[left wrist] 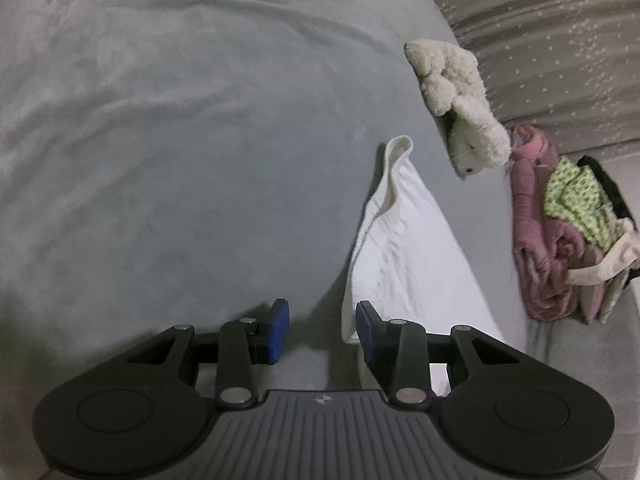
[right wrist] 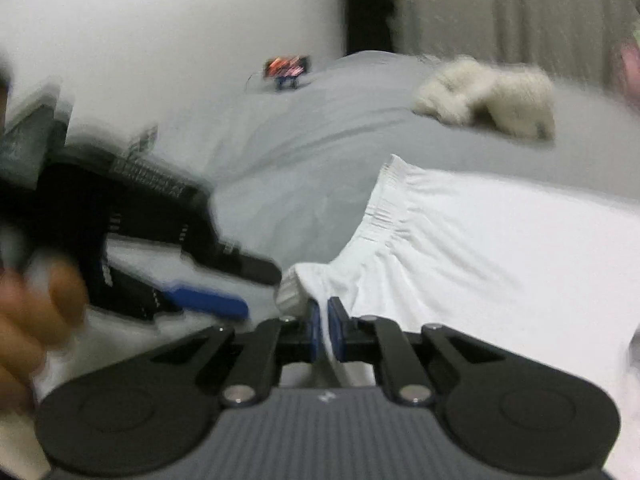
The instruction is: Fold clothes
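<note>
Grippers over the grey bed (left wrist: pixel 160 140) now; right gripper (right wrist: pixel 324 326) pinches the edge of the white garment (right wrist: pixel 480 248) lying on the blanket; left gripper (left wrist: pixel 322 330) hovers beside it, jaws part-open with nothing between; plush toy (left wrist: pixel 460 96) sits beyond.
</note>
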`<state>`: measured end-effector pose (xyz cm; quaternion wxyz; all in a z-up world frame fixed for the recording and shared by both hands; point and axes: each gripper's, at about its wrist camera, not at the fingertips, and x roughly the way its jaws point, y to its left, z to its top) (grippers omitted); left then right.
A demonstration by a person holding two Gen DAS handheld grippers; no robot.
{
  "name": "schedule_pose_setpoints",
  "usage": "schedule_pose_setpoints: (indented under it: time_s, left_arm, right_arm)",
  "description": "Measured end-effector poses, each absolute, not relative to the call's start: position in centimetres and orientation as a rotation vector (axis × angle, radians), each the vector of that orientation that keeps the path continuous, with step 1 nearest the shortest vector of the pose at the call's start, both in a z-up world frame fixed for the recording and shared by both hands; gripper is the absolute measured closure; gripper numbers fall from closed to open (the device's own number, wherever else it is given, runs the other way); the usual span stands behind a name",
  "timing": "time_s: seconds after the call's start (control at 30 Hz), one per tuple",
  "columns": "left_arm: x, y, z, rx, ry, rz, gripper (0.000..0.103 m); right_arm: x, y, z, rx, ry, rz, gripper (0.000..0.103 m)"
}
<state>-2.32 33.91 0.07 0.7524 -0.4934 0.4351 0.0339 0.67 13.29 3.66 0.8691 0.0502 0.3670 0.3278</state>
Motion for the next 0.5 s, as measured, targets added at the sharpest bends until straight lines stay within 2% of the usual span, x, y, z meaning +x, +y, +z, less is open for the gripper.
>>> schedule_pose_setpoints:
  time_s: [0.2,0.5]
  left_arm:
    - [-2.2,33.7,0.1,-1.112,0.94,0.057,0.068]
    - [-1.9,33.3,0.0,-1.164,0.925,0.033,0.069]
  right_arm:
    - [2.4,9.9,2.8,0.452,0.861,0.724,0.096]
    - [2.8,9.8,1.4,0.444,0.881,0.73,0.092]
